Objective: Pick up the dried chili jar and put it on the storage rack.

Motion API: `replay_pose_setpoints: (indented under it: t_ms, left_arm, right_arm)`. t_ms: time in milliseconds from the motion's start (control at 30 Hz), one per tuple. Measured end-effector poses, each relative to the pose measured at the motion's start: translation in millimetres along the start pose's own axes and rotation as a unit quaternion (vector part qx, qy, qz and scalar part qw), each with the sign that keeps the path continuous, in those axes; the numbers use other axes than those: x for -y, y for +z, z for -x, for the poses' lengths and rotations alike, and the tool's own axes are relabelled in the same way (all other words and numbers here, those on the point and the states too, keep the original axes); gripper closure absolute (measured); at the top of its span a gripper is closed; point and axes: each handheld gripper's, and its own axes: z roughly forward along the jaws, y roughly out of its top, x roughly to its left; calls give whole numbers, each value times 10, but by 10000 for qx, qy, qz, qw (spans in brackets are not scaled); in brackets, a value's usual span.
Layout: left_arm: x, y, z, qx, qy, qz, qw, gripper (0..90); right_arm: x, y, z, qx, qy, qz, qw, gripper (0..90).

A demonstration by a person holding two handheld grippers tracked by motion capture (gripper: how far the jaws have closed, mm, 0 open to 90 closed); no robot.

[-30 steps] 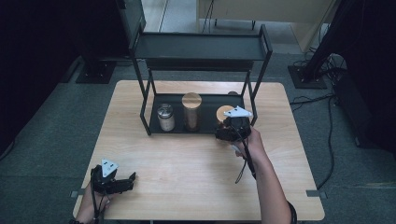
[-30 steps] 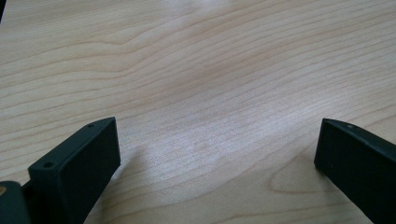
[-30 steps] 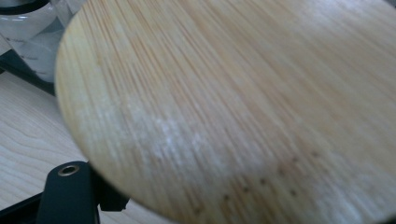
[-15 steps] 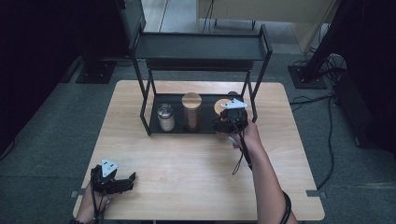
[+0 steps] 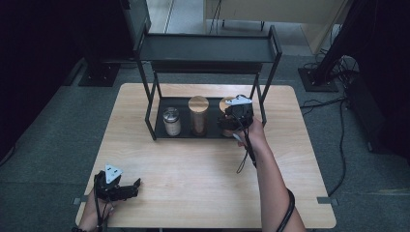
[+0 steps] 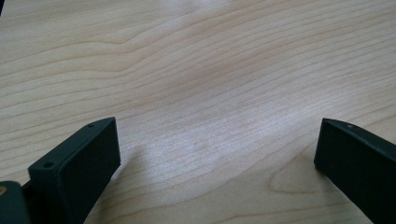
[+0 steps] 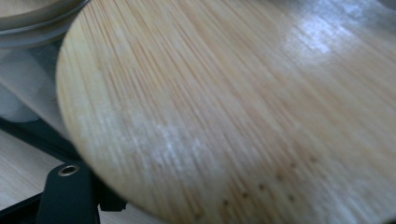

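The right gripper (image 5: pixel 231 121) is clamped on the wooden-lidded jar (image 7: pixel 243 107) at the shelf's (image 5: pixel 159 133) right end. The left gripper (image 5: pixel 126 187), spread wide, rests far away.

No readable text, labels, brands or numbers on anything in view.

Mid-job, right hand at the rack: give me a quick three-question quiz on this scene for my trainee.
1. True or false: the left claw is open over the bare table.
2. The right claw is shut on: A) a spoon, B) a bamboo lid, C) a cup.
3. Fill in: on the rack, the small jar left of the tall jar has a ___ lid.
Key: 1 true; 2 B; 3 metal.
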Motion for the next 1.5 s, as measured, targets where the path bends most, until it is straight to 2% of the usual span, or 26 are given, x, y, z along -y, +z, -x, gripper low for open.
replay_pose_setpoints:
  t_ms: [200,333,967,1067,1167,1267,1367,1433,1500]
  left_arm:
    - [0,0,0,-5,-6,-1,10000,5]
    - [0,0,0,-5,-3,0,10000,5]
    - [-1,1,-1,12,3,-3,10000,5]
    - [-1,1,0,15,6,-2,10000,5]
    - [-1,0,0,12,19,-2,10000,5]
    - [-1,-1,1,8,23,-3,10000,5]
    - [-1,-1,2,3,26,0,10000,5]
    - [0,-1,2,1,28,1,10000,5]
    - [0,-1,2,2,29,1,10000,5]
  right_arm:
    - [-42,89,21,48,22,-72,10000,245]
    - [-79,141,25,159,-6,-86,9998,245]
    - [-58,345,51,125,244,-118,9996,244]
    - [-36,352,73,52,442,-60,9990,240]
    - [-21,350,90,-69,548,-38,9985,192]
    - [-20,340,89,-150,557,-91,9983,109]
    - [-22,324,105,-211,676,-76,9975,11]
    - [-17,311,120,-303,745,-46,9968,0]
    - [-10,296,135,-510,820,1,9953,0]
